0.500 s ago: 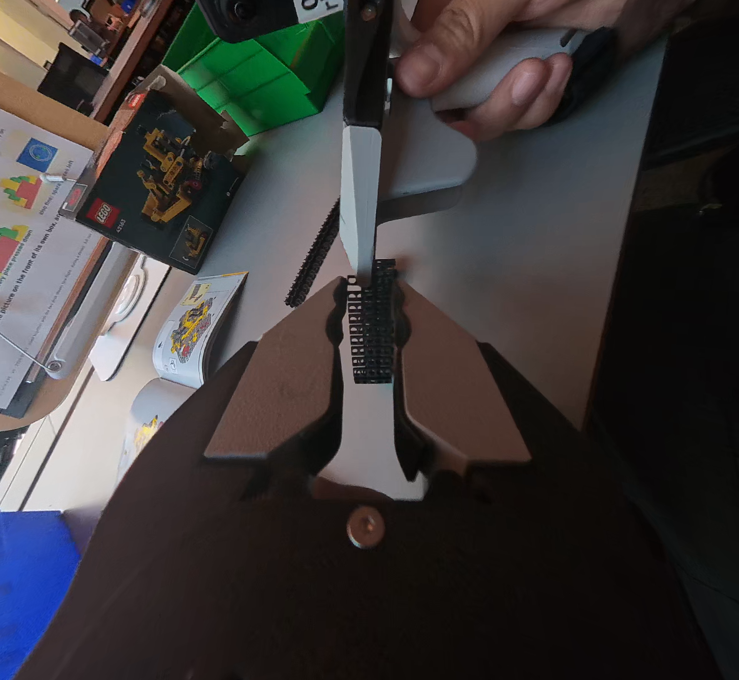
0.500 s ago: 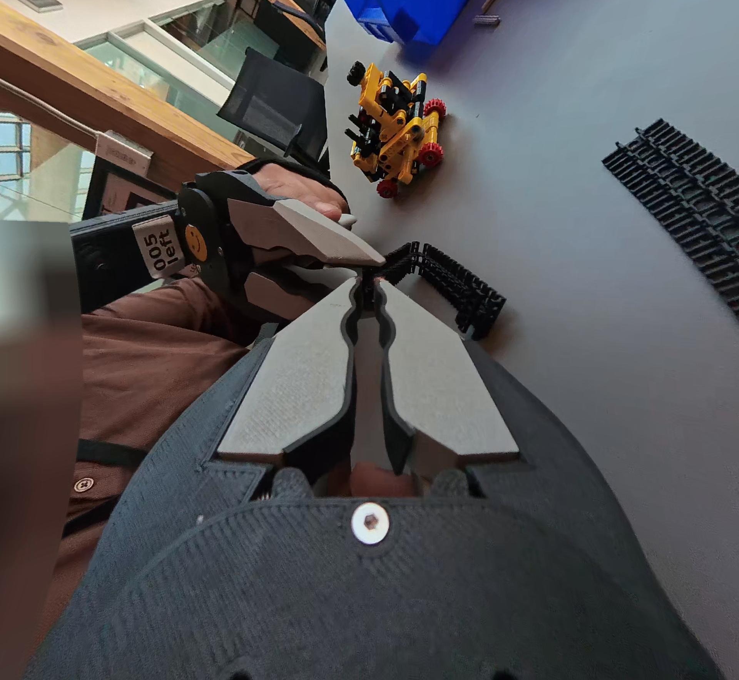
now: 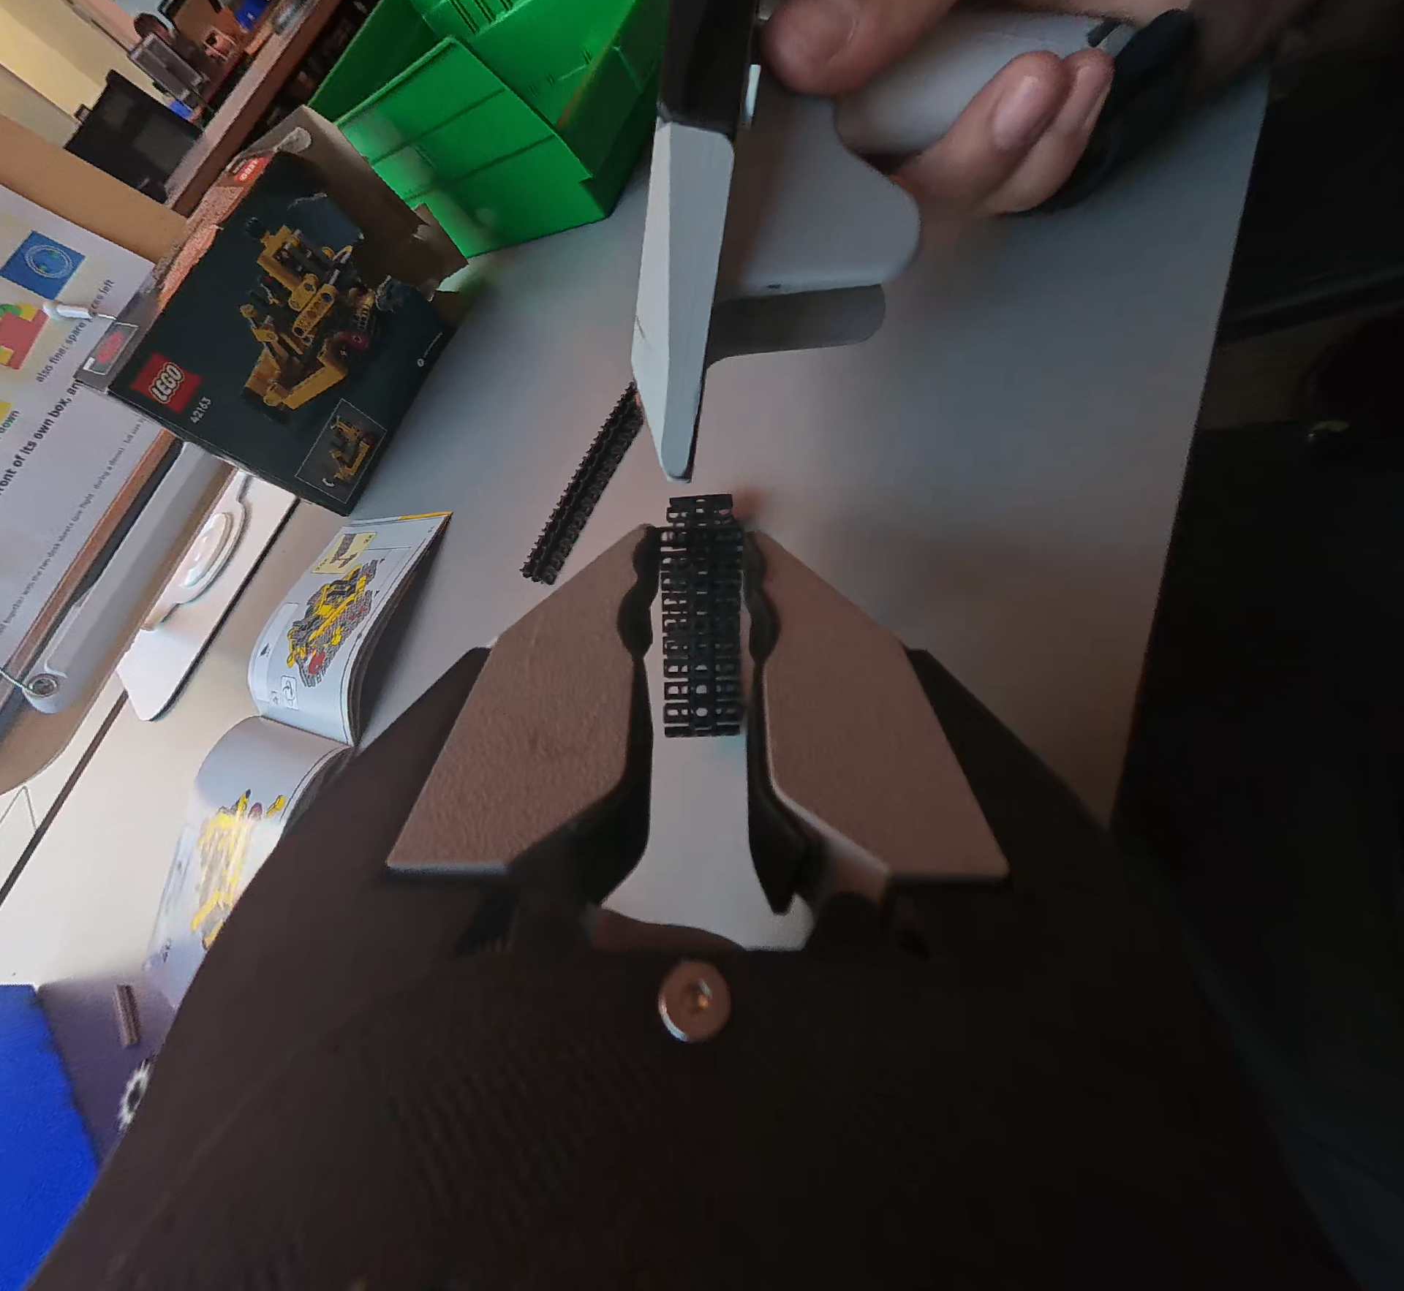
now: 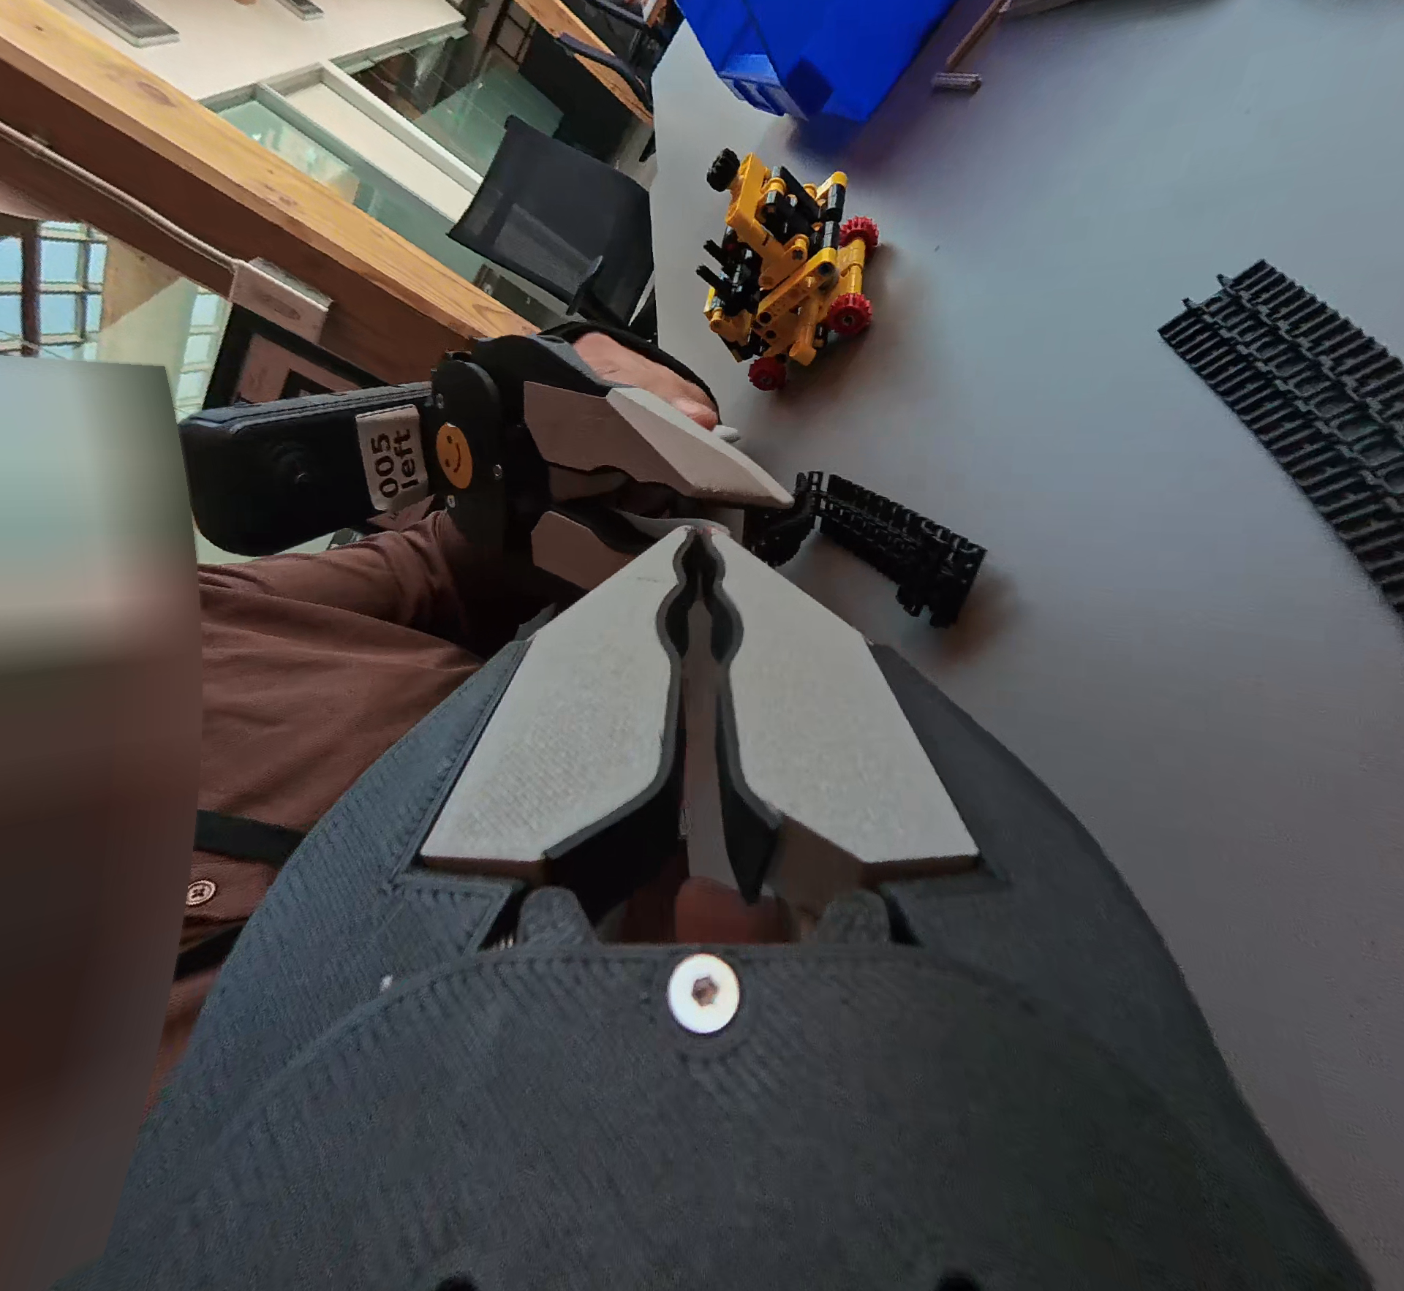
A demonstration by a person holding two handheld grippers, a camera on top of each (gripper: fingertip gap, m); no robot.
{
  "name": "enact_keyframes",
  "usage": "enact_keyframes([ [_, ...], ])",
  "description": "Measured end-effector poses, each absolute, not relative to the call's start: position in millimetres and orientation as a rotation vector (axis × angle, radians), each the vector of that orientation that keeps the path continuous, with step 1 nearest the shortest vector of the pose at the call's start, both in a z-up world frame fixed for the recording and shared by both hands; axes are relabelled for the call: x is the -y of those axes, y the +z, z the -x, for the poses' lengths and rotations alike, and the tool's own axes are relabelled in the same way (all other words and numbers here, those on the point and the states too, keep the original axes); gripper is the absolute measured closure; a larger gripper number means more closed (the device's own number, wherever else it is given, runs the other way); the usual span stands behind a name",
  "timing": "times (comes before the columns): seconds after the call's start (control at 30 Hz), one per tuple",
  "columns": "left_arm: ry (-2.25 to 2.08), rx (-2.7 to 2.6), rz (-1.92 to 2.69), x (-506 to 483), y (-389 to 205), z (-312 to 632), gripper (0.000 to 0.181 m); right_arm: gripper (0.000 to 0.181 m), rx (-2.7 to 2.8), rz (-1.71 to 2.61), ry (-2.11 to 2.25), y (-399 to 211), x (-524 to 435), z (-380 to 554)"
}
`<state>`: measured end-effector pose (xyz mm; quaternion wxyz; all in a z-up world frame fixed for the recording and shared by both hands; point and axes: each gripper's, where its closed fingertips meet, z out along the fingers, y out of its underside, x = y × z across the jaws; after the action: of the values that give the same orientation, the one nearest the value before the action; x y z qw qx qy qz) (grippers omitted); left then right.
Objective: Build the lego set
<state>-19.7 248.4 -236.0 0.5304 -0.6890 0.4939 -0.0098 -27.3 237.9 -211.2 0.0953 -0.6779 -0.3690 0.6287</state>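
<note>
Right gripper (image 3: 676, 472), fingers together and empty, has backed just off track strip (image 3: 703, 616); left gripper (image 3: 699, 556) clamps strip; link seems seated

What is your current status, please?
Left gripper shut on short track piece. Right gripper shut, empty, tips beside it. Bulldozer and long track waiting on table. Nothing in the way.

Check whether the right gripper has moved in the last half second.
Yes. Against the box, which sits unchanged in the left wrist view, the right gripper has drawn back, off the end of the track piece.
</note>
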Motion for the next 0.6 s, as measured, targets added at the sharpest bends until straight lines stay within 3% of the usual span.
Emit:
enact_keyframes([
  [0.27, -0.031, -1.176, 1.626, -246.1, -234.1, 18.3, 0.163, 0.181, 1.108, 2.096, 1.685, -232.2, -249.1, 25.3],
  [0.6, -0.029, -1.173, 1.631, -245.9, -235.2, 21.2, 0.163, 0.181, 1.126, 2.030, 1.799, -219.6, -239.3, 27.8],
])
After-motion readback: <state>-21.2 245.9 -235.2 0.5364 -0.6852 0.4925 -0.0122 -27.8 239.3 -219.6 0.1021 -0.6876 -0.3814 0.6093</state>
